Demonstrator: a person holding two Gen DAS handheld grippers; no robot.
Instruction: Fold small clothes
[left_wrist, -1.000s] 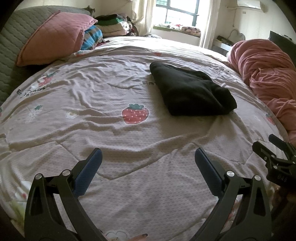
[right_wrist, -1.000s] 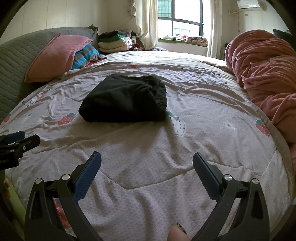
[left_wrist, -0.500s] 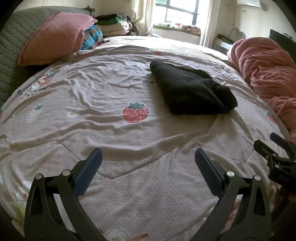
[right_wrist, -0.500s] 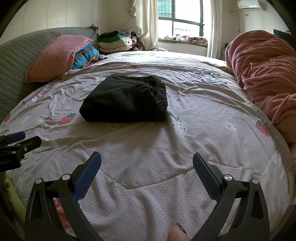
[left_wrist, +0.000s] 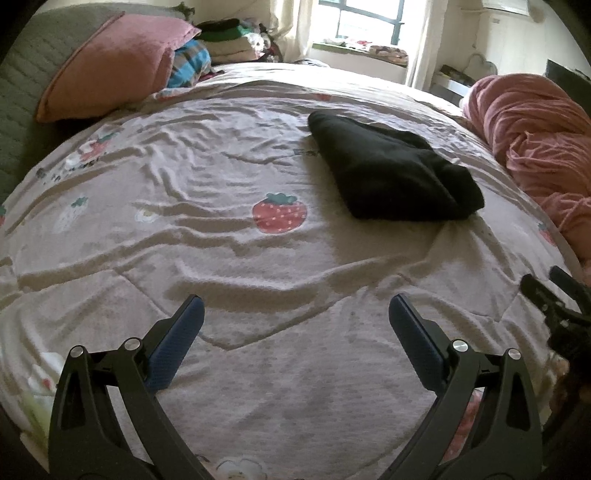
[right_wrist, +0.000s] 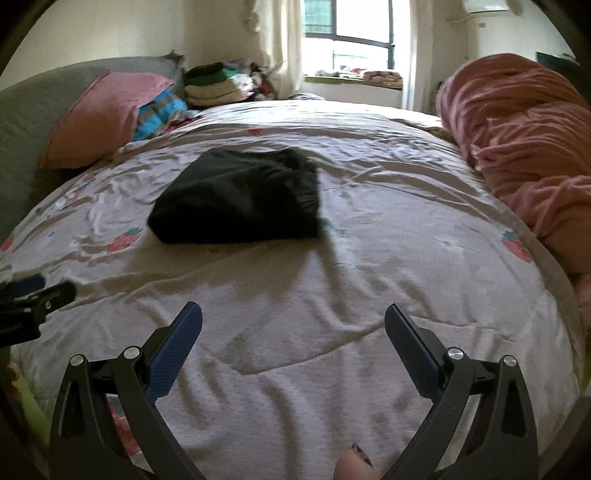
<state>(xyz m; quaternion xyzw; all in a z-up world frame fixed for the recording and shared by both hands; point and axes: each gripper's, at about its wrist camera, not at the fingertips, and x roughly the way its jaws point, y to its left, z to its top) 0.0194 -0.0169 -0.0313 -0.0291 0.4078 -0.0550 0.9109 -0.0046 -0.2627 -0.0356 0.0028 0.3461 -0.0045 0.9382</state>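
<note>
A folded black garment (left_wrist: 391, 173) lies on the strawberry-print bedspread (left_wrist: 221, 258), ahead and to the right in the left wrist view. From the right wrist it appears as a dark folded bundle (right_wrist: 240, 199) ahead and to the left. My left gripper (left_wrist: 293, 312) hovers open over the near part of the bed, nothing between its fingers. My right gripper (right_wrist: 293, 317) is open too, well short of the garment. Each gripper shows at the edge of the other's view: the right one (left_wrist: 554, 295), the left one (right_wrist: 37, 291).
A pink pillow (left_wrist: 107, 66) and a striped blue cloth (left_wrist: 188, 61) lie at the far left by a grey headboard (right_wrist: 22, 122). A bunched pink blanket (right_wrist: 517, 140) fills the right side. Folded clothes (right_wrist: 214, 85) are stacked near the window. A fingertip (right_wrist: 351, 467) shows at the bottom.
Both grippers stay open and nearly still. The views have shifted only slightly, with the black garment unmoved on the bed.
</note>
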